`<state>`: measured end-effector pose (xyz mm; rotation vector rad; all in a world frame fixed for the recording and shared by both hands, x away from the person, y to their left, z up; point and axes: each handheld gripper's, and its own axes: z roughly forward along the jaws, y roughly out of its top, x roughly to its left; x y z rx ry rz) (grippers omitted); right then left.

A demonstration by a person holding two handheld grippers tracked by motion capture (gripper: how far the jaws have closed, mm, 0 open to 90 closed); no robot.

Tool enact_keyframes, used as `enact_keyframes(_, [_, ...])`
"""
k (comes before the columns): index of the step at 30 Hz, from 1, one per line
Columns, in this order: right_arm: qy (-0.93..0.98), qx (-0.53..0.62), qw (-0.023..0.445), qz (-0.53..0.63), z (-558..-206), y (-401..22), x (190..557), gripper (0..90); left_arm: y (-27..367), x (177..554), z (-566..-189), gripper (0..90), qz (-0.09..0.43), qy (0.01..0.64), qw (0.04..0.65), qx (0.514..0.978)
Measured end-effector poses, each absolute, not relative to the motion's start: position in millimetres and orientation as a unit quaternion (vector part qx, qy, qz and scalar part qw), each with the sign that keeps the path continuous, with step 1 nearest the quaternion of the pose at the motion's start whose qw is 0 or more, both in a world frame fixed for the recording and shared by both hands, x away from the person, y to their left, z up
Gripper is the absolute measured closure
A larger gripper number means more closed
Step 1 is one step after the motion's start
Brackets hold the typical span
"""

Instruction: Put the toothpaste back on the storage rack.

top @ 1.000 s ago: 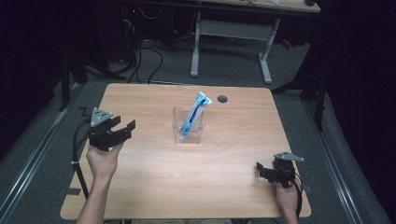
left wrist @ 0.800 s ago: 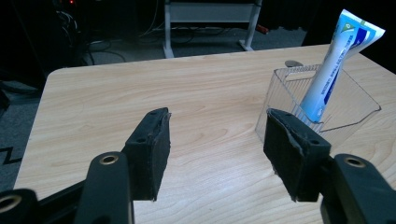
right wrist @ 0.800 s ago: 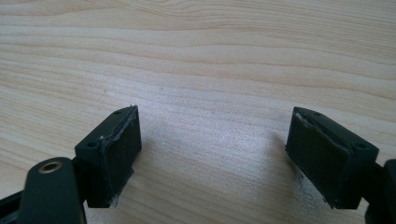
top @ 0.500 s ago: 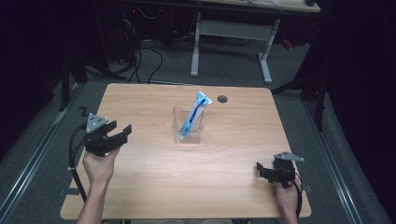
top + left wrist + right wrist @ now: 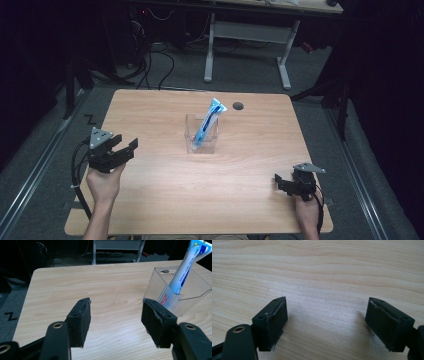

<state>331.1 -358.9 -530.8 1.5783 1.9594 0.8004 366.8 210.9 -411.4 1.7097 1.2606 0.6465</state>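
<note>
Holding: nothing in either claw; both hung over bare wood.
Left claw: mine, in my left hand near the counter's left edge, jaws spread wide with only wood grain between them. It pointed toward the middle of the counter.
Left claw view: the clear holder sat beyond my right-hand jaw and apart from it, with nothing touching the pads.
Right claw: mine, low at the counter's near right corner, jaws spread wide and empty. Its own view looked straight down on pale wood.
Toothpaste tube: white and blue, standing in the holder, leaning with its upper end tilted toward the far right and rising above the rim.
Clear holder: a see-through plastic box, upright near the counter's centre, well apart from both claws.
Grommet hole: dark and round, in the counter just behind and right of the tube's top.
</note>
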Motion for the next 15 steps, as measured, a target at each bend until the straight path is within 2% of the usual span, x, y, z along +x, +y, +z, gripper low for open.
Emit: enact_keyframes(15, [0.719, 0.579, 0.248, 0.294, -530.8, -358.9, 331.1, 17.9, 212.7, 359.5, -424.1, 40.2, 0.256, 0.515, 0.435, 0.693])
